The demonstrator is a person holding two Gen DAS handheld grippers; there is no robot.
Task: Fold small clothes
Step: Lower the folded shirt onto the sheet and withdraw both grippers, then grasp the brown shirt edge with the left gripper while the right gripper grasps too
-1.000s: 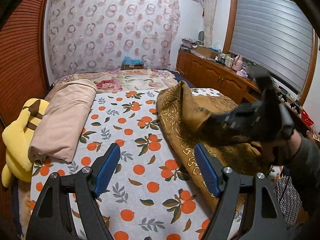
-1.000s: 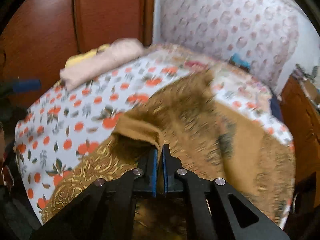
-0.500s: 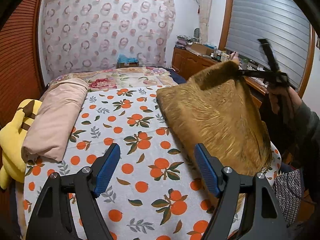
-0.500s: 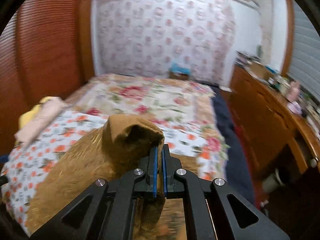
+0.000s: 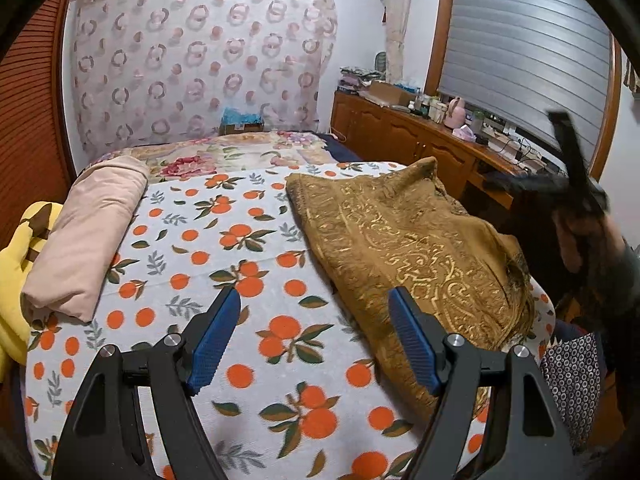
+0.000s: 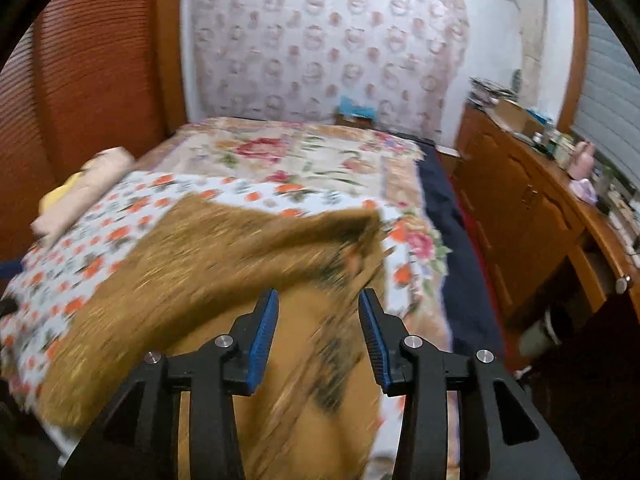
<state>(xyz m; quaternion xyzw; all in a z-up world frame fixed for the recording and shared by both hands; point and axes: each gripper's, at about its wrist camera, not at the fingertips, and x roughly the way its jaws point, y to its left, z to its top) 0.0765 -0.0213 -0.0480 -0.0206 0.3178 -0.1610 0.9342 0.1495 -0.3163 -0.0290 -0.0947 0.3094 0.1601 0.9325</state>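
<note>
A brown cloth with gold paisley print (image 5: 404, 240) lies spread on the right side of the bed. In the right wrist view this brown cloth (image 6: 224, 268) is blurred and falling just ahead of the fingers. My right gripper (image 6: 318, 336) has its jaws opening, and the cloth has slipped free of the blue pads (image 6: 262, 334). The left wrist view shows that gripper (image 5: 568, 168) blurred in a hand at the right, off the bed's edge. My left gripper (image 5: 314, 340) hangs open over the orange-print sheet (image 5: 240, 264), its fingers holding nothing, just left of the cloth.
A folded pink blanket (image 5: 88, 236) and a yellow plush toy (image 5: 20, 256) lie at the bed's left side. A wooden sideboard (image 6: 532, 208) crowded with small items runs along the right wall. A floral bedspread (image 6: 304, 152) covers the far half of the bed.
My right gripper swung the cloth's corner up and over to the right, then let it go. The cloth has dropped and now lies spread with its patterned side up. My left gripper barely moved.
</note>
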